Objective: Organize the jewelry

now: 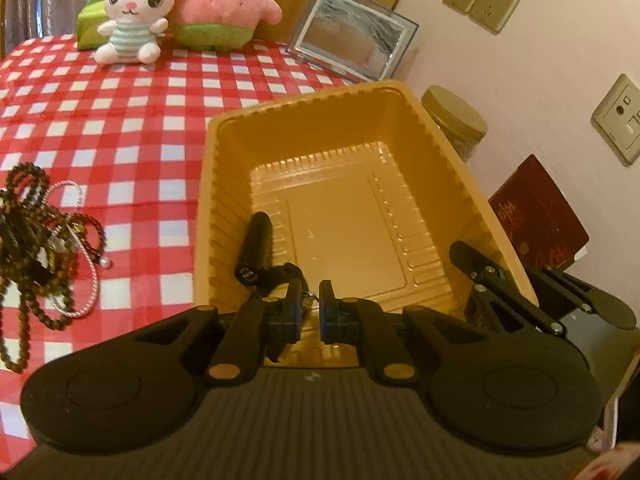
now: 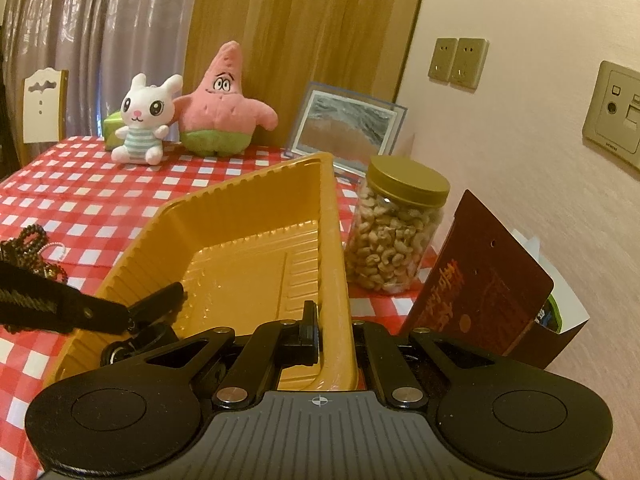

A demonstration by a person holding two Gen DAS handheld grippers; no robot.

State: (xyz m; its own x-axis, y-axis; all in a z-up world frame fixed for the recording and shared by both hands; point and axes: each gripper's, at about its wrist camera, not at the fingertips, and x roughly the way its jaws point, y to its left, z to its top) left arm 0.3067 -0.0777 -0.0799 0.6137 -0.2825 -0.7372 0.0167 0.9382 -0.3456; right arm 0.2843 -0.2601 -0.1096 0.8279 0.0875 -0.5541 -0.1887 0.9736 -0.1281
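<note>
Black strap bracelet (image 1: 256, 244), seemingly light, floppy, pinched at silver clasp (image 1: 310, 300) by left gripper (image 1: 310, 314) over orange plastic tray (image 1: 304, 98); right gripper (image 2: 332, 328) clamping tray wall.

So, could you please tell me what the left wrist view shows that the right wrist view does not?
Only the left wrist view shows the whole pile of beaded jewelry on the checked cloth, and the left gripper nipping a small metal piece over the tray.

Only the right wrist view shows the cashews inside the jar, a white chair, and the right gripper clamped on the tray's wall.

Both show the gold tray, two plush toys and the picture frame.
</note>
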